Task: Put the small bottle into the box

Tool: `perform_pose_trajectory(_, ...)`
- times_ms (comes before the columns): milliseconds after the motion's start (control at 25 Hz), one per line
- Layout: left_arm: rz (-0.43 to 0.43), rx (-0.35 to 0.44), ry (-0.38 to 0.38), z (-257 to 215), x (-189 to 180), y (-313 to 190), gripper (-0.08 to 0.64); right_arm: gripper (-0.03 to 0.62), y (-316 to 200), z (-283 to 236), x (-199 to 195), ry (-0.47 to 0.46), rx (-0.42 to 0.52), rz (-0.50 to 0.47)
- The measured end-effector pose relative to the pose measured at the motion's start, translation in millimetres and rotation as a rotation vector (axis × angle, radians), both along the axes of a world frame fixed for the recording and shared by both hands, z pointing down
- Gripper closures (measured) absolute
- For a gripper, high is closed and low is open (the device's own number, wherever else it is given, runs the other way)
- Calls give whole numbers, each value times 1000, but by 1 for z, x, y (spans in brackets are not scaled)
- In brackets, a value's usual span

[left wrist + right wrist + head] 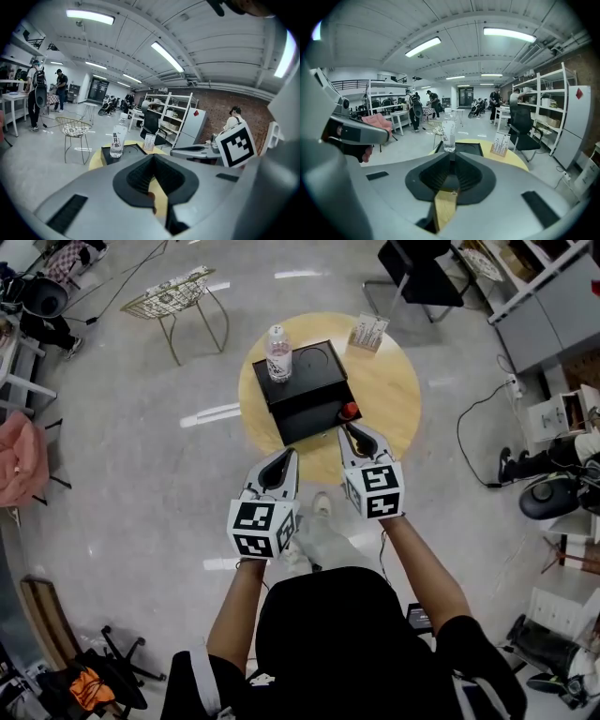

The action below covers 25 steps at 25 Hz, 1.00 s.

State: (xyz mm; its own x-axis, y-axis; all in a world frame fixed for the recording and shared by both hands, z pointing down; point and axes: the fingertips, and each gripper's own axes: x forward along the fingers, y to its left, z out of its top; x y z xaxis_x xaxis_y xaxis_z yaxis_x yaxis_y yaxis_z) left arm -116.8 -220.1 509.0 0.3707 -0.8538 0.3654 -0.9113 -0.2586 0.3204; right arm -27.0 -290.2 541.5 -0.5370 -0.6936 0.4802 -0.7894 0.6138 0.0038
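Black box (311,401), bottle (278,354): one each; we log left gripper (285,456), right gripper (353,429) closed, empty; red object (350,411) only overhead

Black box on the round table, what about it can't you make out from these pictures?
- Inside of the black box: head view shows only its dark top; open or closed unclear.
- Its near side: hidden by the left gripper and right gripper in their own views.
- Red thing at its edge: too small in the head view to identify.

an open lab or workshop hall: metal shelves (168,117) by a brick wall (220,108), ceiling strip lights (423,47), office chairs (522,124), polished floor (131,484).
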Motion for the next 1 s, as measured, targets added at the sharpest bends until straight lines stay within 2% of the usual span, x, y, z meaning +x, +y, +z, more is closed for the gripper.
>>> perform_pose_trajectory(520, 25, 136, -49, -55, -10, 79, 551, 585, 85, -54, 2, -35, 99, 39)
perform_pose_trajectory(840, 36, 219, -75, -87, -15, 115, 551, 589, 119, -87, 1, -85, 150, 73)
perform_pose_trajectory(1000, 34, 232, -75, -95, -10, 125, 551, 589, 129, -104, -1, -95, 180, 60)
